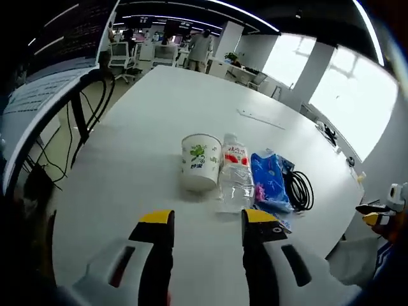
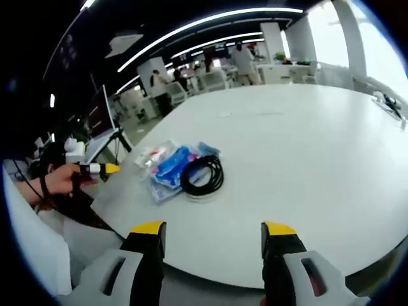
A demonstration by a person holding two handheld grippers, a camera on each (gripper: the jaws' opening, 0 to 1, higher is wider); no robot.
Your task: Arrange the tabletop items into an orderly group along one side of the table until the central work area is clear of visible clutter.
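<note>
A white paper cup point(image 1: 201, 162) with a green print stands on the white table point(image 1: 140, 127). Touching its right side is a clear water bottle point(image 1: 236, 175) with a red label, then a blue packet point(image 1: 269, 178) and a coiled black cable point(image 1: 299, 189). My left gripper point(image 1: 209, 220) is open just short of the cup and bottle, holding nothing. My right gripper point(image 2: 213, 229) is open over the table edge, short of the cable point(image 2: 203, 175) and blue packet point(image 2: 171, 167). The left gripper point(image 2: 95, 169) appears there in a hand, and the right gripper point(image 1: 376, 213) sits at the far right.
A flat white strip point(image 1: 260, 118) lies farther along the table, and a small dark item point(image 1: 328, 134) rests near the right edge. A monitor and cables point(image 1: 70, 108) stand off the table's left. Office chairs and a person point(image 1: 203, 48) are at the back.
</note>
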